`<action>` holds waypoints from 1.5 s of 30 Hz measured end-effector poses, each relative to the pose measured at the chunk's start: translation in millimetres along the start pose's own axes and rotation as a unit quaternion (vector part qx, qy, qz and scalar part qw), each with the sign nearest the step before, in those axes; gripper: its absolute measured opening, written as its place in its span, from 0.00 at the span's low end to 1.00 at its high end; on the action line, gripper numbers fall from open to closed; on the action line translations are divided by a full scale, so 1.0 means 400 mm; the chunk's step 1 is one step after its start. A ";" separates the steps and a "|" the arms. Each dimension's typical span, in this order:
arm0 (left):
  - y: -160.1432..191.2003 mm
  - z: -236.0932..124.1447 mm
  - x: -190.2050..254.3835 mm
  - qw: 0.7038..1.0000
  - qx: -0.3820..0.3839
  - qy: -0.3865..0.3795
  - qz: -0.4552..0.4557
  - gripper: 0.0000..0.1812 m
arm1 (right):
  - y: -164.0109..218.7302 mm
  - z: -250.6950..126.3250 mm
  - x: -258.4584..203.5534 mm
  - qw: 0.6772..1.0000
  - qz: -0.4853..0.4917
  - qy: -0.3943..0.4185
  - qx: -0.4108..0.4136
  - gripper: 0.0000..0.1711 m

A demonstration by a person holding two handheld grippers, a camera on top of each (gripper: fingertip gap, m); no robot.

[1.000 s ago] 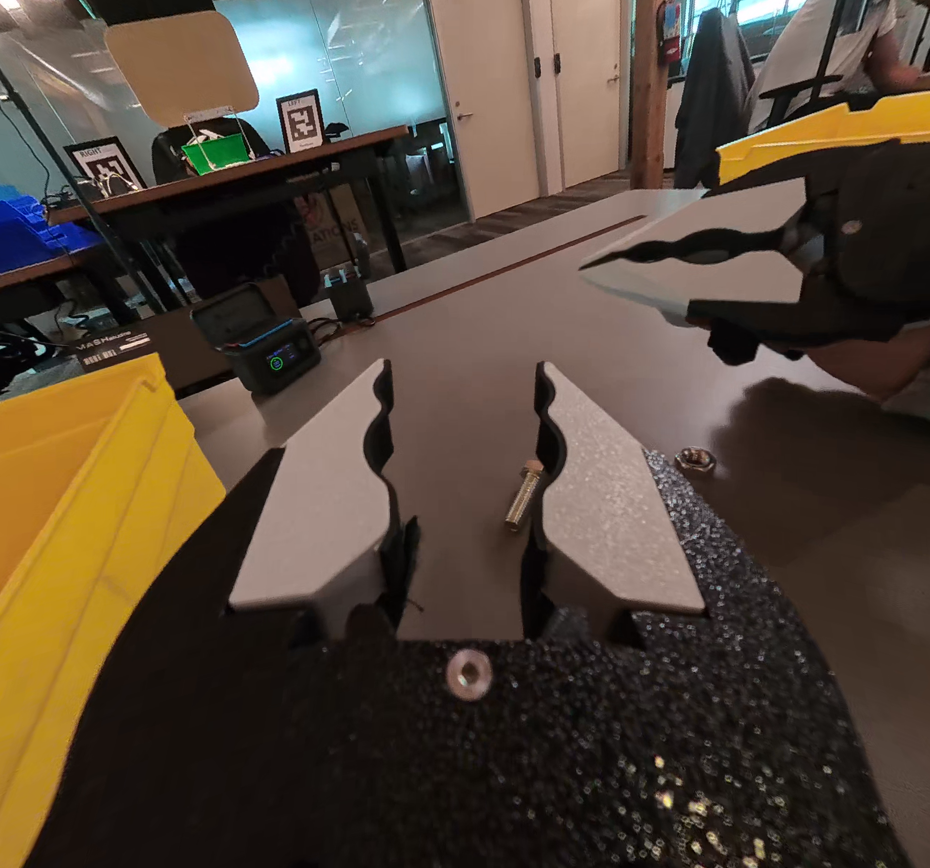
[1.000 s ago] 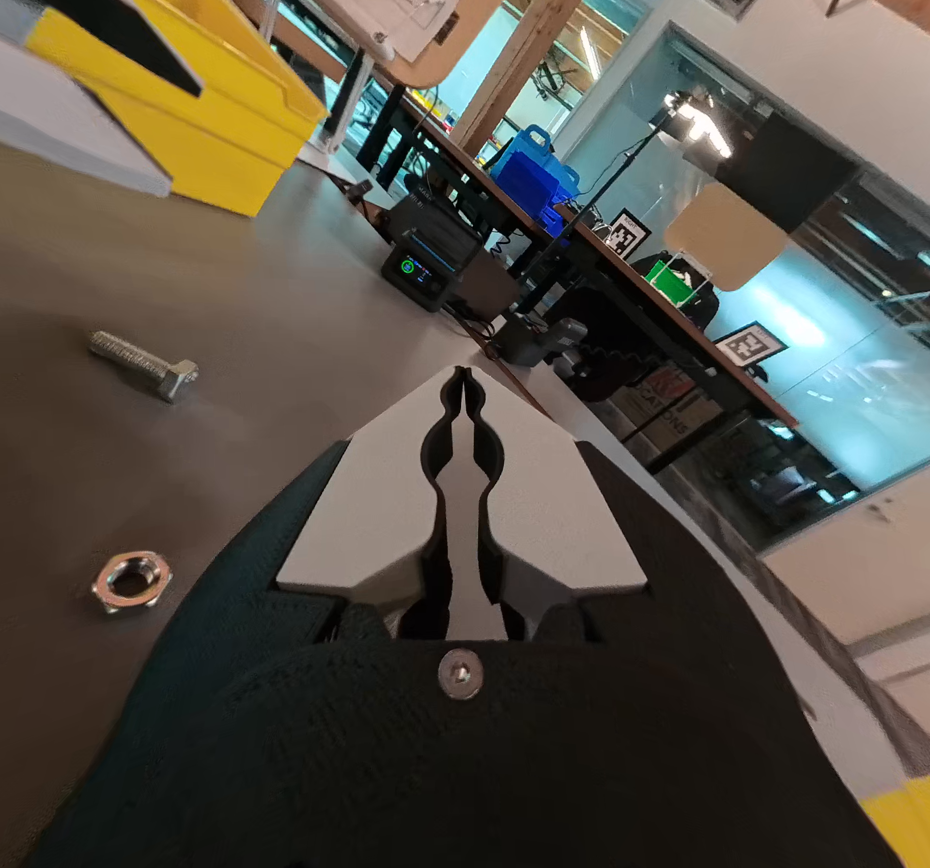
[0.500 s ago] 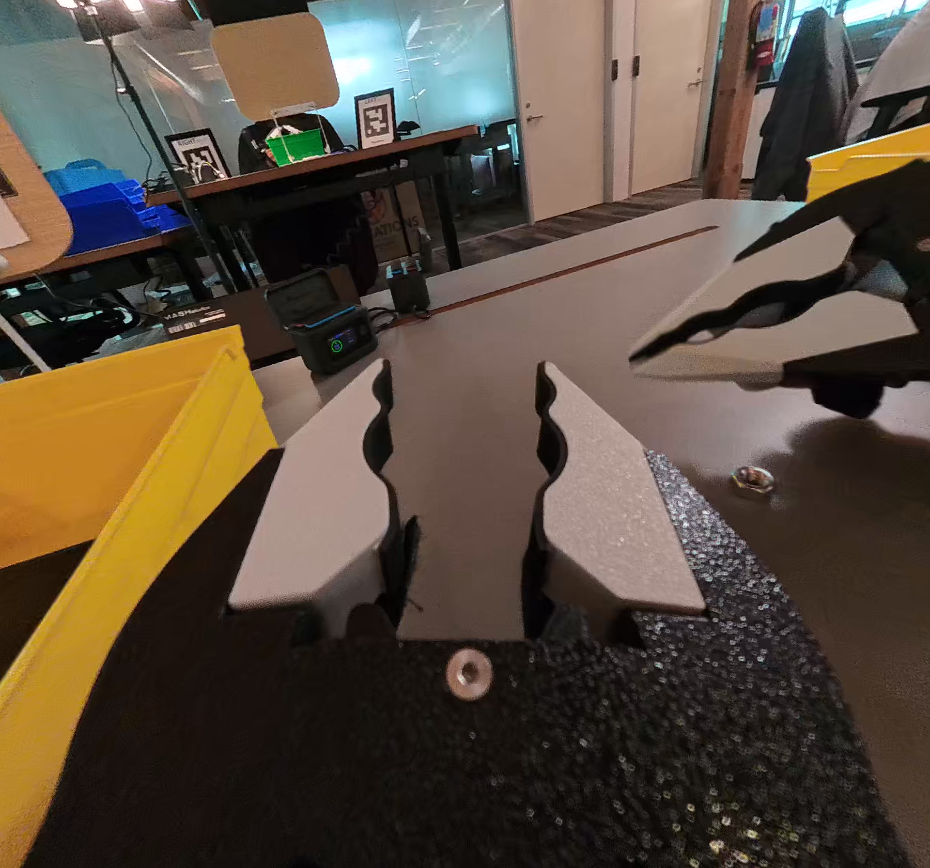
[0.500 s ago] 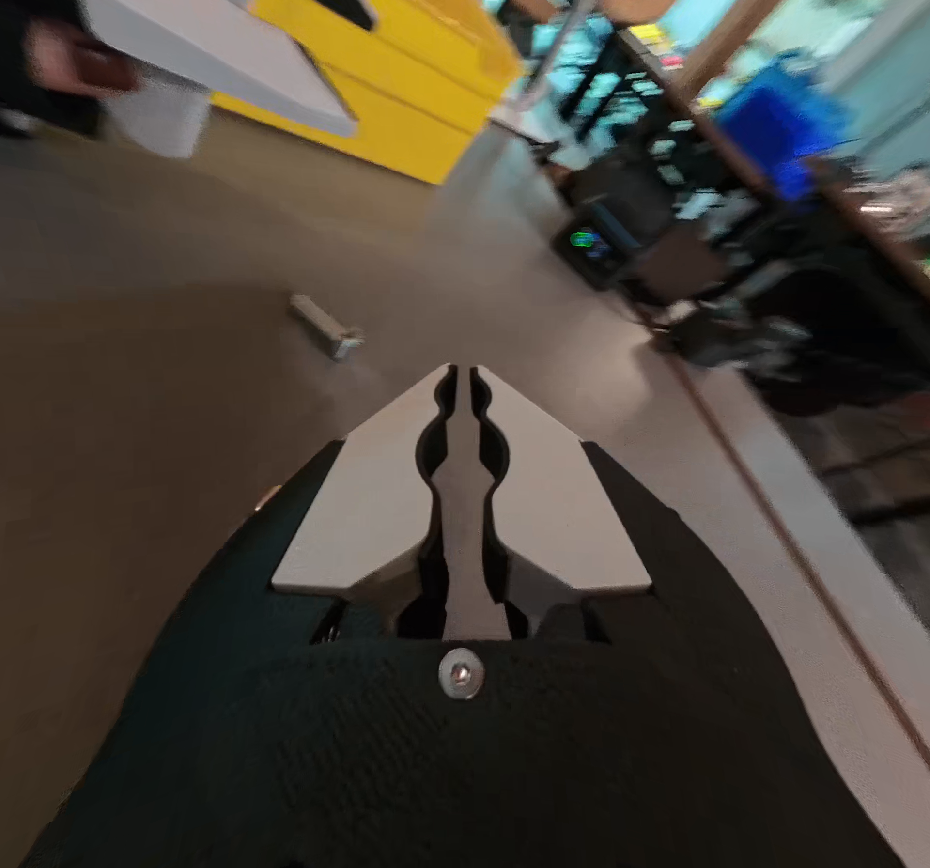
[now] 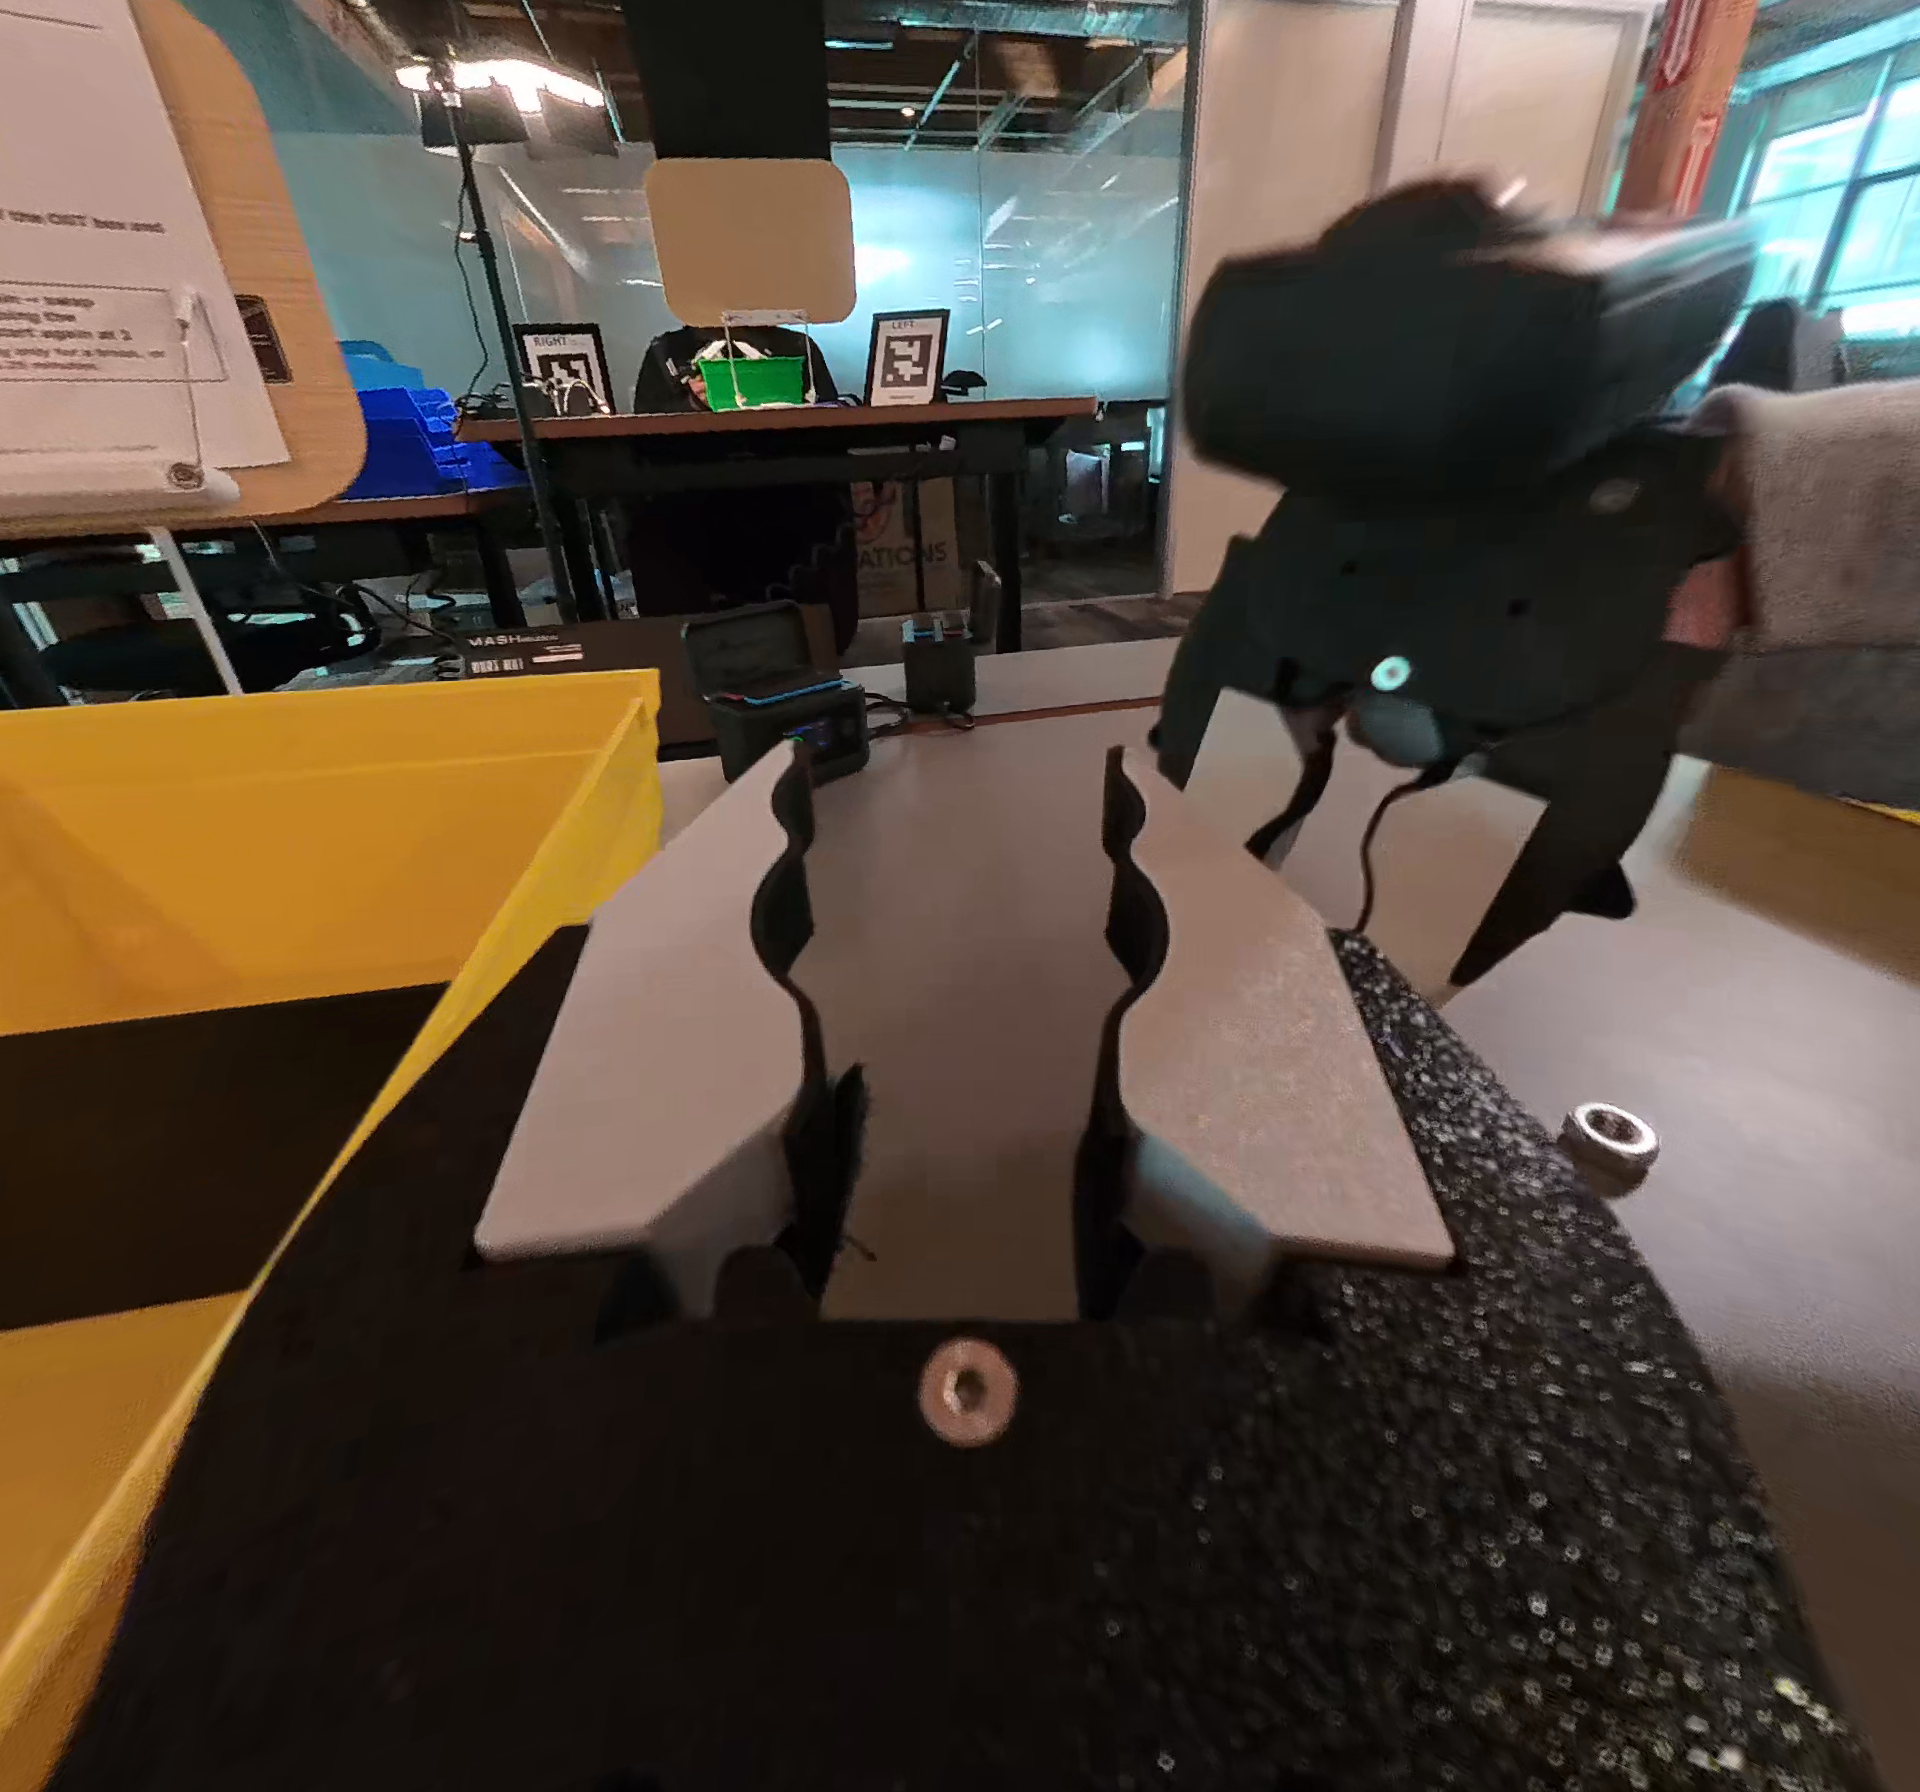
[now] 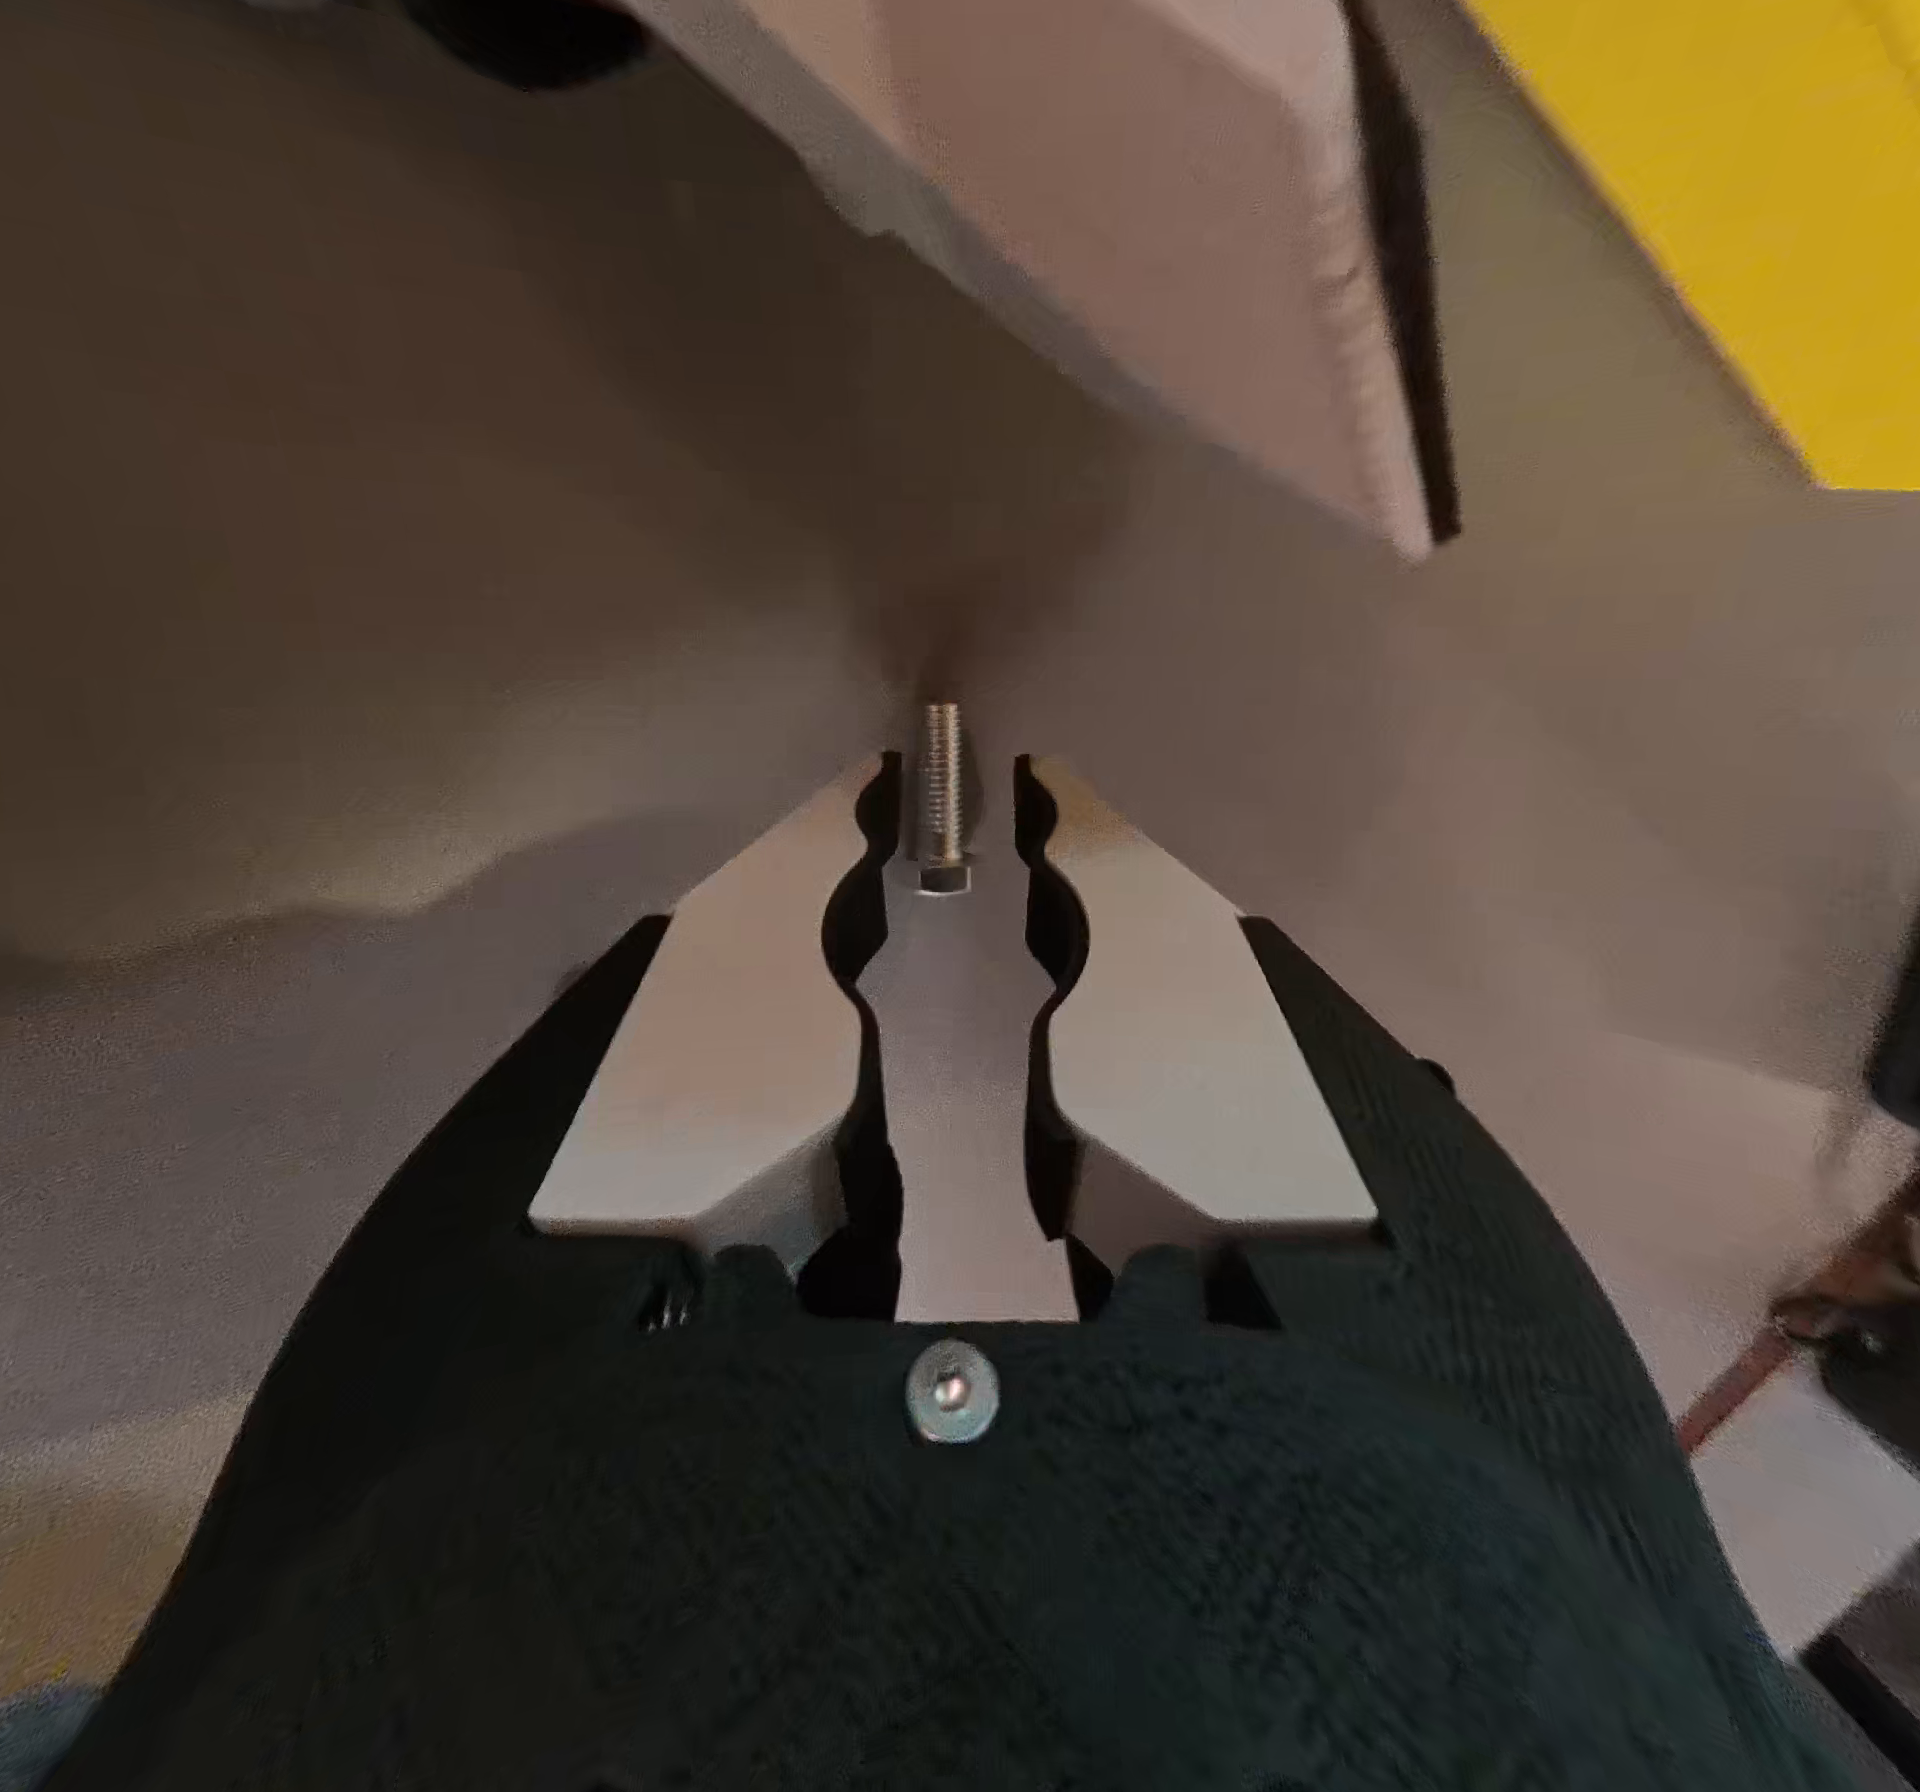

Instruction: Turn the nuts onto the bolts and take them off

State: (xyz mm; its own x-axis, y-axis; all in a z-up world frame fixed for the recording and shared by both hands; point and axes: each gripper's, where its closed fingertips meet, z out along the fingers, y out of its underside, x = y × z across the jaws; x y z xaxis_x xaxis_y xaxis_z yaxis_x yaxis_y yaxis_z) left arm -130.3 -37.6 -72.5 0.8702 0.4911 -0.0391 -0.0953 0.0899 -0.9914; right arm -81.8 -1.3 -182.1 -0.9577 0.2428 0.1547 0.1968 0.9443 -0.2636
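A silver bolt [image 6: 940, 802] lies on the grey table, with its hex head towards the camera. My right gripper [image 6: 956, 766] points down at it, open a little. The bolt's shaft lies between the fingertips, close to the left one, with a gap on the right. A silver nut [image 5: 1610, 1134] lies on the table to the right of my left gripper [image 5: 951, 781], which is open wide and empty above the table. The right gripper's black body [image 5: 1455, 547] shows blurred in the left wrist view, with a sleeved hand on it. The bolt is hidden in that view.
A yellow bin [image 5: 312, 859] stands close on the left of my left gripper and shows in the right wrist view's corner [image 6: 1662, 132]. The left gripper's grey finger [image 6: 1091, 236] hangs just over the bolt. A small black case [image 5: 790, 703] sits at the table's far edge. Tip to tip, the grippers are about 12 centimeters apart.
My right gripper has swung down over the bolt and gone from shut to slightly open around it. My left gripper has drawn back and tilted up, so the bolt has left its view.
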 end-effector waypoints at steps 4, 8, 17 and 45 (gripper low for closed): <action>-0.007 -0.005 -0.011 1.000 0.010 -0.002 -0.020 0.30 | 0.002 0.026 -0.019 0.998 -0.007 -0.058 -0.026 0.08; -0.010 -0.007 -0.012 0.999 0.015 0.002 -0.028 0.30 | -0.004 0.009 -0.005 0.999 0.021 -0.037 0.003 0.05; -0.029 -0.021 0.149 0.989 0.022 0.146 -0.015 0.36 | -0.032 -0.261 -0.019 0.828 0.247 0.030 0.502 0.04; 0.027 0.002 0.459 0.924 -0.047 0.380 -0.012 0.09 | 0.048 -0.377 -0.163 0.704 0.243 0.067 0.664 0.04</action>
State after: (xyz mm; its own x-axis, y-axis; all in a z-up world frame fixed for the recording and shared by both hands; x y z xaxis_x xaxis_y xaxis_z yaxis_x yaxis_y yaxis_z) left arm 28.1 54.2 -90.4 0.9628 -0.2639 -0.0580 -0.0601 0.0002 -0.9982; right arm 16.1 34.6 -53.7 -0.7990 0.5684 -0.1962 0.0396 -0.2758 -0.9604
